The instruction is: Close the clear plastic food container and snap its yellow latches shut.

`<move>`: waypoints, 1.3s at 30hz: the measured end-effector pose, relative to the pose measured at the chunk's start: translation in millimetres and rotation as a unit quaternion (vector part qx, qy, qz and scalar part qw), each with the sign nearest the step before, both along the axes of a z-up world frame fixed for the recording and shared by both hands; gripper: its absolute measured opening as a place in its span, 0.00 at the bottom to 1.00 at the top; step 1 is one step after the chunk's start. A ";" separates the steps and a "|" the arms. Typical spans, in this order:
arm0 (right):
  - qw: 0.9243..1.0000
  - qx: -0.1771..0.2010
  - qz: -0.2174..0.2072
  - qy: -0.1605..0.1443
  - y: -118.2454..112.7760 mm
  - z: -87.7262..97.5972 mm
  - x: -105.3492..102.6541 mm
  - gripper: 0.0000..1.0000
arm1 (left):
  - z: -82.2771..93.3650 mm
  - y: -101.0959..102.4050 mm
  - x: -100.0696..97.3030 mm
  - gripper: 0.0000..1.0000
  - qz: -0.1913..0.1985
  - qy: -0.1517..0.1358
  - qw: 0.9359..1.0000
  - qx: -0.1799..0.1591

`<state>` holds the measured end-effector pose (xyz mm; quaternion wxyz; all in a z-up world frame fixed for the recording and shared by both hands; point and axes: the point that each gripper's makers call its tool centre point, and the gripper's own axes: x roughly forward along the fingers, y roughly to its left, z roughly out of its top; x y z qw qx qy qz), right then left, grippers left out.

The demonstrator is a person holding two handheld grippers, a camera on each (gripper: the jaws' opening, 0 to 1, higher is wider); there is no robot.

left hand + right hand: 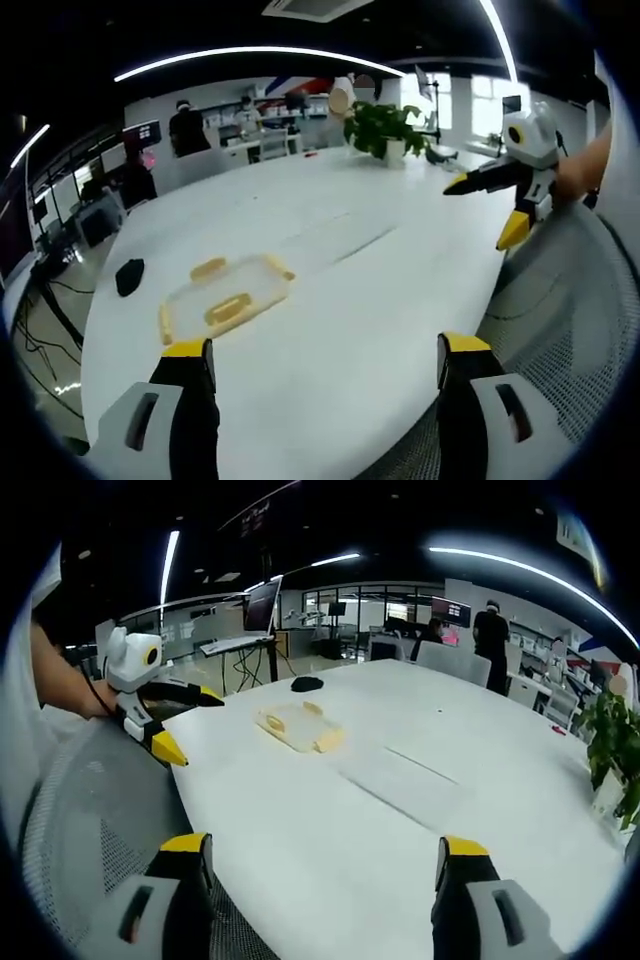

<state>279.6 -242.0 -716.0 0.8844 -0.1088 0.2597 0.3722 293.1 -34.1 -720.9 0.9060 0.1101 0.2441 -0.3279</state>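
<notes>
At left centre of your left gripper view, the clear plastic food container [228, 298] lies well beyond your left gripper [325, 362] — both grippers' jaws spread wide, right gripper [487, 215] raised at upper right.

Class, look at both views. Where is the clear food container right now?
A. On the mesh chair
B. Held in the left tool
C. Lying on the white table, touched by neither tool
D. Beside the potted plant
C: the container lies on the white table, with the left tool and right tool both open and well away from it.
</notes>
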 end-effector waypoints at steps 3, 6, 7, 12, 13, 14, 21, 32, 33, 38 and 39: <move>1.000 -0.001 -0.003 0.000 -1.2 -0.2 0.8 0.92 | 0.4 -0.5 -0.1 0.90 -0.001 0.000 1.000 -0.002; 1.000 -0.003 -0.006 0.000 -2.5 -0.8 1.5 0.92 | 0.4 -0.4 -0.4 0.89 0.000 0.001 1.000 -0.001; 1.000 -0.004 -0.007 -0.001 -3.0 -0.9 1.9 0.92 | 1.0 -0.5 -0.3 0.89 0.000 -0.001 1.000 -0.002; 1.000 -0.005 -0.020 0.005 -9.3 -4.2 2.8 0.92 | -1.7 -2.6 -2.6 0.89 -0.001 0.005 1.000 -0.002; 1.000 -0.006 -0.021 0.005 -10.1 -4.8 2.4 0.92 | -4.0 -3.2 -4.0 0.88 -0.006 0.009 1.000 0.001; 1.000 -0.008 -0.021 0.005 -10.5 -5.2 1.9 0.92 | -4.8 -2.9 -3.6 0.88 -0.006 0.009 1.000 0.003; 1.000 -0.017 -0.015 0.004 -9.2 -6.0 3.5 0.92 | -1.0 0.8 1.1 0.88 0.007 0.006 1.000 -0.005; 1.000 -0.025 -0.001 -0.001 -4.7 -3.6 2.9 0.91 | 0.9 -5.2 -2.3 0.87 -0.014 0.004 1.000 0.004; 0.999 -0.031 0.010 0.000 -2.6 -5.6 1.4 0.91 | 2.6 -1.8 -0.5 0.85 -0.008 -0.003 1.000 0.012; 1.000 -0.026 0.016 -0.002 0.6 -2.6 2.6 0.90 | 3.0 1.5 2.5 0.84 0.000 -0.002 1.000 0.006; 1.000 -0.025 0.016 -0.001 0.0 -3.1 3.8 0.90 | 1.2 1.1 1.9 0.84 -0.003 0.001 1.000 0.008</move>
